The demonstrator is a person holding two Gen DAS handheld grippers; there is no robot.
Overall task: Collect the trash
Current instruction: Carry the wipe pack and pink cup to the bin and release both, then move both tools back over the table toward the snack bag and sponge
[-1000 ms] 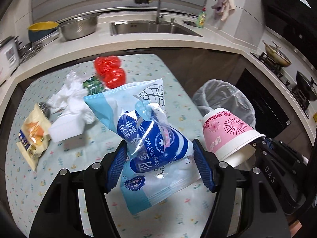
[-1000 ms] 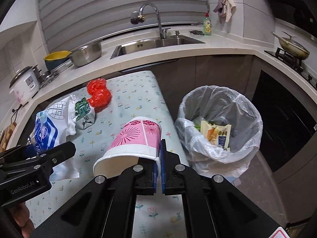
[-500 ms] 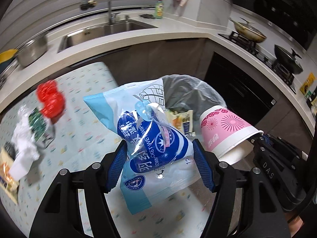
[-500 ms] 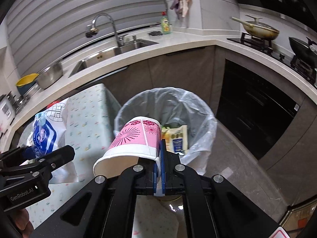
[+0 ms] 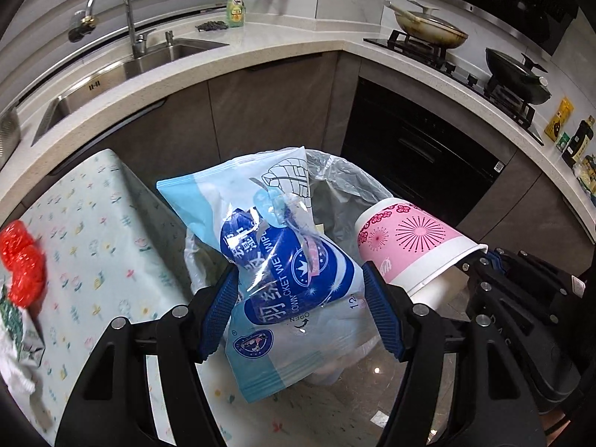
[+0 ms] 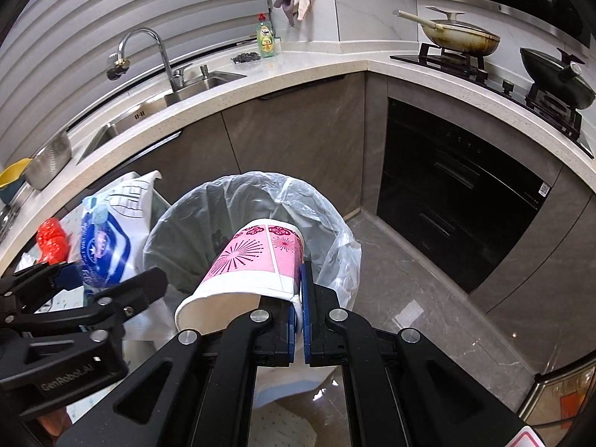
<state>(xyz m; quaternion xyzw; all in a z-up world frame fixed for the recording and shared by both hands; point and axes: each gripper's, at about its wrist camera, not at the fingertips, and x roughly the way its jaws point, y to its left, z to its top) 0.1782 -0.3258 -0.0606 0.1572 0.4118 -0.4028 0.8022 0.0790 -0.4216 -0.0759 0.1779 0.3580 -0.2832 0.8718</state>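
Note:
My left gripper (image 5: 300, 294) is shut on a blue and white wet-wipe packet (image 5: 275, 246) and holds it over the near rim of the trash bin (image 5: 346, 178). My right gripper (image 6: 299, 298) is shut on the rim of a pink and white paper cup (image 6: 257, 260) that lies tilted over the bin's clear liner (image 6: 231, 201). The cup also shows in the left wrist view (image 5: 409, 238), to the right of the packet. The packet shows in the right wrist view (image 6: 111, 234) at the left of the bin.
The floral-cloth table (image 5: 97, 238) lies left of the bin with a red wrapper (image 5: 22, 257) and white tissue (image 5: 11, 365) on it. Behind are the counter with sink (image 6: 167, 108), dark cabinets and oven (image 6: 454, 193), and pans on the stove (image 6: 462, 39).
Both grippers have swung right from above the table to above the trash bin, each still holding its item. The table's trash has slid to the left edge of view.

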